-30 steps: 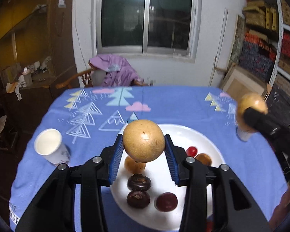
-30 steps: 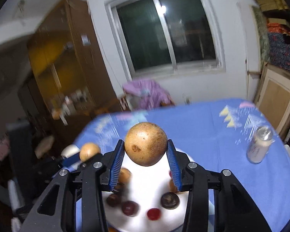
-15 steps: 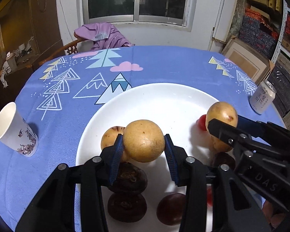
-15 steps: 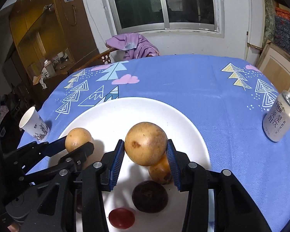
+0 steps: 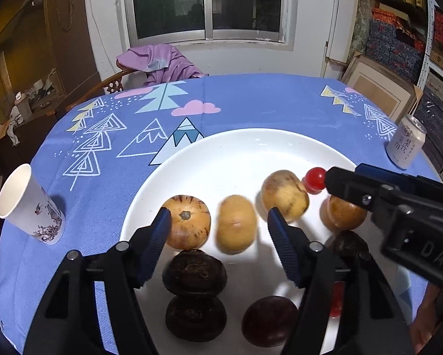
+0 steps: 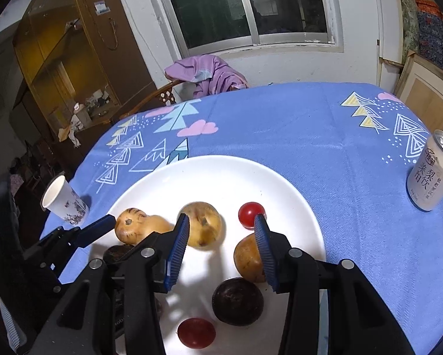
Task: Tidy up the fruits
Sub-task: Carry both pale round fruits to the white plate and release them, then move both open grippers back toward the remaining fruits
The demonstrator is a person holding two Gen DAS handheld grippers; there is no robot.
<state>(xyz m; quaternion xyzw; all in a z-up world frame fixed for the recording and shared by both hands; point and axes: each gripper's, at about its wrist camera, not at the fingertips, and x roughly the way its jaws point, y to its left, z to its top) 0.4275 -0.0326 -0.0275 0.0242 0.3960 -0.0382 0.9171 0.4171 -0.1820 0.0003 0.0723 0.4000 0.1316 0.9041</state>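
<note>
**Two hand-held grippers hovering over a plate of fruit**

A white plate (image 5: 221, 153) is sitting on a blue tablecloth (image 5: 251, 100) printed with trees and mountains.

In the left wrist view, the left gripper (image 5: 218, 219) is reaching in from the bottom of the frame. Its jaws have just been opening and are standing spread. A yellow fruit (image 5: 236, 226), slightly blurred, is lying on the plate between them, and neither pad is pressing on it.

In the right wrist view, the right gripper (image 6: 221, 219) is also pointing down at the plate, with its jaws standing apart and only bare plate showing in the gap. Another yellow fruit (image 6: 202, 223) is resting just past the tip of the finger on the left of the frame. A small red fruit (image 6: 251, 214) is lying near the other tip.

Dark round fruits (image 5: 195, 272) are sitting at the bottom of the plate.

A paper cup (image 5: 29, 204) is standing at the left of the frame and a drink can (image 6: 431, 174) at the right edge.
</note>
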